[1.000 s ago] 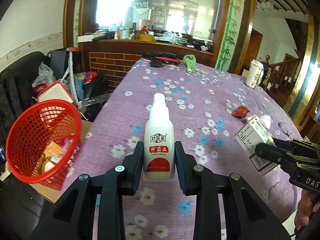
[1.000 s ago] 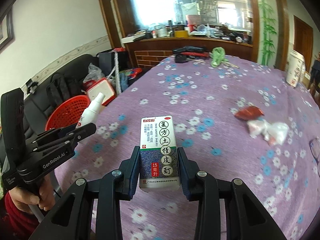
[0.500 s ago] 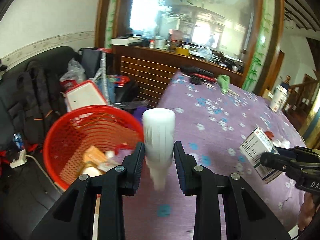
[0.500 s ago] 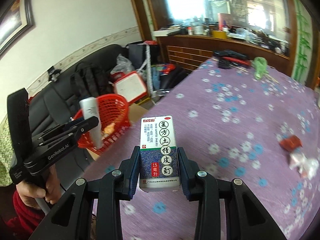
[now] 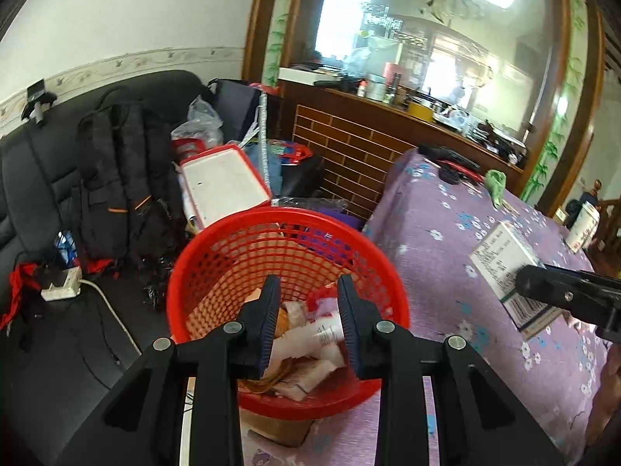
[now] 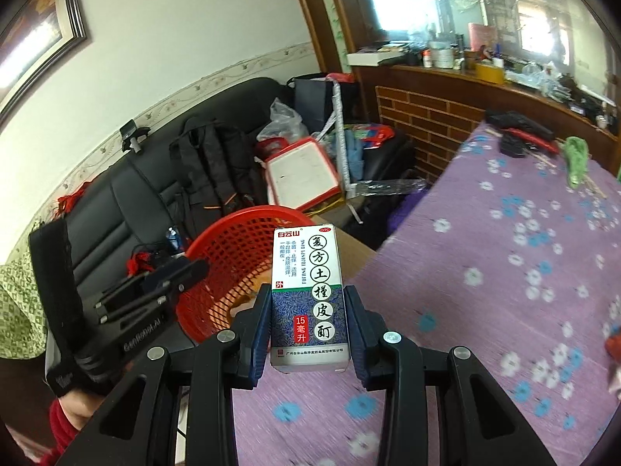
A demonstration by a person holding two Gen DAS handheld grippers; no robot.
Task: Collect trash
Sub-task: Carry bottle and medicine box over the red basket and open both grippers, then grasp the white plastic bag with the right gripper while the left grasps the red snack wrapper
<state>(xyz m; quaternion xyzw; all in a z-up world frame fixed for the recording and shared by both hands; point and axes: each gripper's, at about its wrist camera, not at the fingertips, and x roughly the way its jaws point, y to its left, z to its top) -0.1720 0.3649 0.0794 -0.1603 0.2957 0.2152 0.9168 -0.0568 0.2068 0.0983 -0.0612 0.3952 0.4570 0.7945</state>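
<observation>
My left gripper (image 5: 308,312) is open and empty, held above the red mesh basket (image 5: 233,244). The white spray bottle (image 5: 328,334) lies inside the basket among paper scraps. My right gripper (image 6: 308,320) is shut on a white and blue medicine box (image 6: 308,295), held upright over the table edge beside the basket (image 6: 233,248). The box also shows at the right of the left wrist view (image 5: 508,268). The left gripper also shows in the right wrist view (image 6: 170,275).
The purple flowered table (image 6: 485,291) runs to the right, with a green rag (image 6: 576,159) and black and red tools (image 6: 520,136) at its far end. A black sofa (image 5: 42,178) with a backpack (image 5: 124,178) and a white tray (image 5: 223,186) lies behind the basket.
My left gripper swung over the basket, opened and let the spray bottle drop in. My right gripper carried the medicine box left toward the basket.
</observation>
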